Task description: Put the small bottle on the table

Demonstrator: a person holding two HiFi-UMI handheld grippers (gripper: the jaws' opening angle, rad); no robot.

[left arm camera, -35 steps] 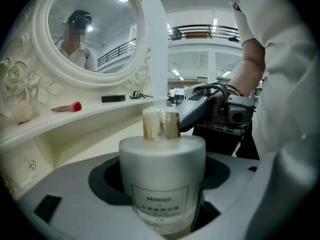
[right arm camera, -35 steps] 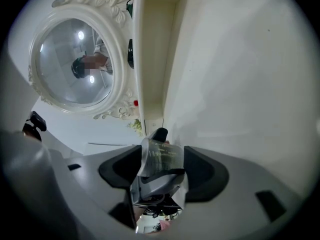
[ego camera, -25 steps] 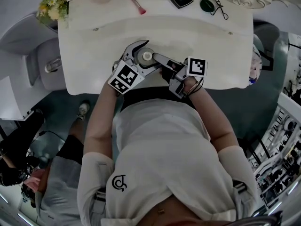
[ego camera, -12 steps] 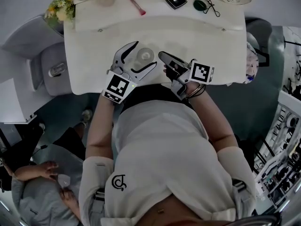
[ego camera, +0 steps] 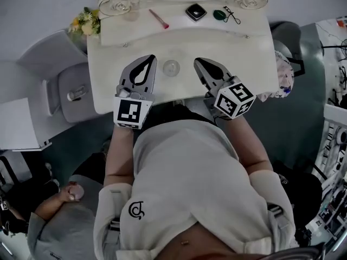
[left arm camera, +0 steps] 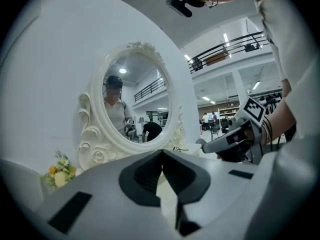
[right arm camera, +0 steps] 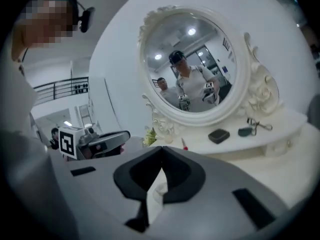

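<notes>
The small clear bottle (ego camera: pixel 171 67) stands upright on the white dressing table (ego camera: pixel 255 64), seen from above in the head view. My left gripper (ego camera: pixel 152 57) lies just left of it and my right gripper (ego camera: pixel 197 62) just right of it. Neither touches the bottle. Both have their jaws shut tip to tip with nothing between them. The left gripper view shows its jaws (left arm camera: pixel 161 152) meeting, with the right gripper (left arm camera: pixel 235 136) off to the side. In the right gripper view its jaws (right arm camera: pixel 161 149) meet likewise, and the left gripper (right arm camera: pixel 97 141) shows at the left.
An oval mirror (right arm camera: pixel 192 66) stands at the table's back. On the shelf below it lie a pink brush (ego camera: pixel 159 19), a black compact (ego camera: pixel 195 11), a green item (ego camera: pixel 219 14) and flowers (ego camera: pixel 85 21). A grey chair (ego camera: pixel 70 91) stands at the left, and another person's hand (ego camera: pixel 73 191) shows low left.
The left gripper's wide jaws let go of the bottle and shut. The right gripper shut too. Both drew apart to either side of the bottle.
</notes>
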